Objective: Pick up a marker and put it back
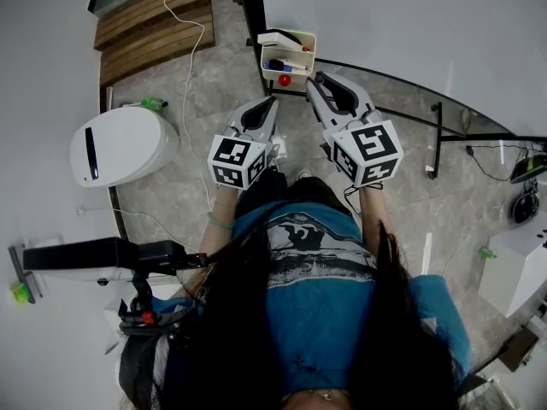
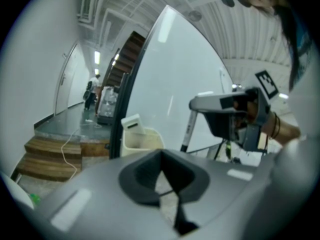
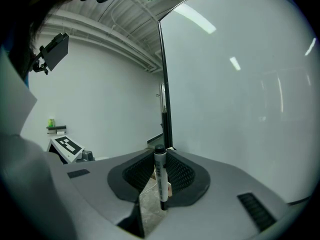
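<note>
Pick-up looks done, put-back isn't.

The left gripper (image 1: pixel 271 102) has its jaws pressed together w/ nothing btwn them, and it's idle beside its partner.

Ahead of both tips, a bit nearer the right one, the cream bin (image 1: pixel 306 56) hangs on the whiteboard (image 1: pixel 410 24) frame. It holds other pens and a red bit, so it's prob. the marker's home.

The right gripper (image 3: pixel 159 156) is pinching the marker (image 3: pixel 161 181) partway up the barrel. The pen is clear of the bin and not touching it.

Marker's long axis runs crosswise to the jaws, approx. upright. The short dark end pokes just above the pads and most of the barrel hangs below. Which end is the cap I can't say for sure; the top looks likelier.

Left to do: carry it to the bin, lower it in, let go.
</note>
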A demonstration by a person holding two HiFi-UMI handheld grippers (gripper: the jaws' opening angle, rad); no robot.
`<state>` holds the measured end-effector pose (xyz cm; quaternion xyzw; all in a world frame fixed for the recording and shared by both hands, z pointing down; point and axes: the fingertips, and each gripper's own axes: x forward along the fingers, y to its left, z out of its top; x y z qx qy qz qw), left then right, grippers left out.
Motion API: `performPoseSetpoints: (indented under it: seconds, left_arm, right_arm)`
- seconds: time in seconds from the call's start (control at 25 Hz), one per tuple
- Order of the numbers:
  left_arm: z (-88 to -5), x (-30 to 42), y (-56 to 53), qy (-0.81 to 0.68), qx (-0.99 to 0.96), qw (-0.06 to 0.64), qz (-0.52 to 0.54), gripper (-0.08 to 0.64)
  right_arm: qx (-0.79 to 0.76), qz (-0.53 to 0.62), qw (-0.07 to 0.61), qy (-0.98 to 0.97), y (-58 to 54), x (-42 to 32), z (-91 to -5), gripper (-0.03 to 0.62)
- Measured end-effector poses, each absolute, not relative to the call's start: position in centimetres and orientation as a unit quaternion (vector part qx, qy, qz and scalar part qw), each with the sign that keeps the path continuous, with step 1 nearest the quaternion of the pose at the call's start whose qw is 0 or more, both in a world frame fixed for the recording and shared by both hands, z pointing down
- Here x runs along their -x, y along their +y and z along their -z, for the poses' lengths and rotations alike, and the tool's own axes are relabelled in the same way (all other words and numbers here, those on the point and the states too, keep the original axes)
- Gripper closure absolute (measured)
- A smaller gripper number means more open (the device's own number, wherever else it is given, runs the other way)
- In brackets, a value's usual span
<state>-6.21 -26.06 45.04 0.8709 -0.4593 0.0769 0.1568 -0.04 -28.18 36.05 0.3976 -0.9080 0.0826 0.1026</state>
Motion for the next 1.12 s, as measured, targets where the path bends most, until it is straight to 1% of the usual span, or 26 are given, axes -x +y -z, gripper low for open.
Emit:
performPoseSetpoints:
  seconds: [0.76, 1.12]
  left_arm:
    - [-45.1, 6.6, -26.3, -0.469, -0.866, 0.160, -0.071, 0.558]
    - [-45.4, 6.6, -26.4, -0.471, -0.864, 0.160, -0.075, 0.558]
  right_arm:
    - [-0.395, -0.088, 0.098, -0.909, -28.7, 0.1, -36.2, 0.512]
    - [-0.393, -0.053, 0.099, -0.913, -31.4, 0.8, -35.0, 0.512]
